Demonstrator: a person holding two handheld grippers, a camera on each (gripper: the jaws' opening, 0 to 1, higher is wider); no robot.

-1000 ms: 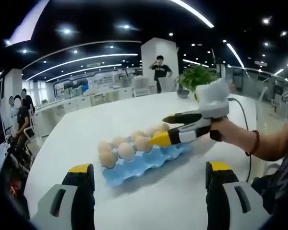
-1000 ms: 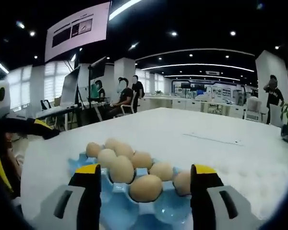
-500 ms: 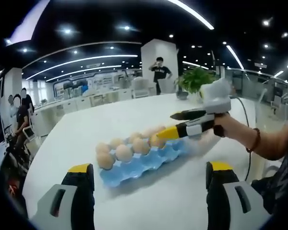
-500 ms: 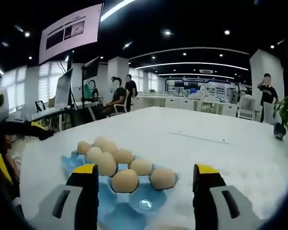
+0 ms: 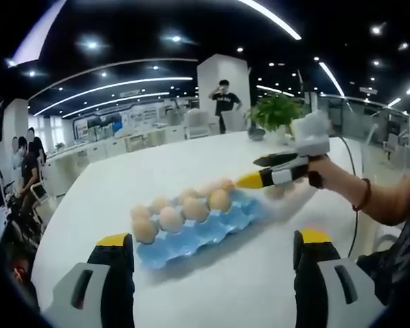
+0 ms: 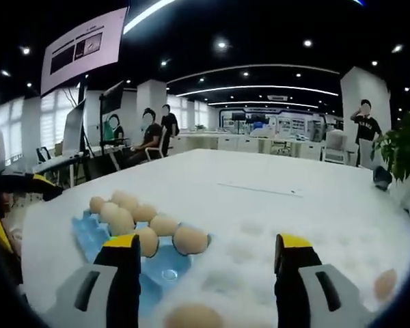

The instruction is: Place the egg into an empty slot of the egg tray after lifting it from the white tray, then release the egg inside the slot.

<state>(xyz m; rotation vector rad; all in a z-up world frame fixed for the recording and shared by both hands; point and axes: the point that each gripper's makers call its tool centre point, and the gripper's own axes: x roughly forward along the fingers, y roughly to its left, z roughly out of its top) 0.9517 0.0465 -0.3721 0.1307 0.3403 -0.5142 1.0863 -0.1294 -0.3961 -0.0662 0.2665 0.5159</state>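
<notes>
While hovering beside the blue moulded egg tray [image 5: 198,229] of tan eggs [image 5: 194,210], right gripper [image 5: 261,171] empty, jaws apart; left gripper [image 5: 212,287] likewise spread, empty.

Two low gripper cameras face each other near the white table [image 5: 260,273], sharing the blue egg tray [image 5: 198,236] between them.

Left gripper [image 5: 212,247] at lower frame, jaws wide apart, empty. Right gripper [image 6: 208,247] likewise spread; held at right by a hand [image 5: 326,173].
</notes>
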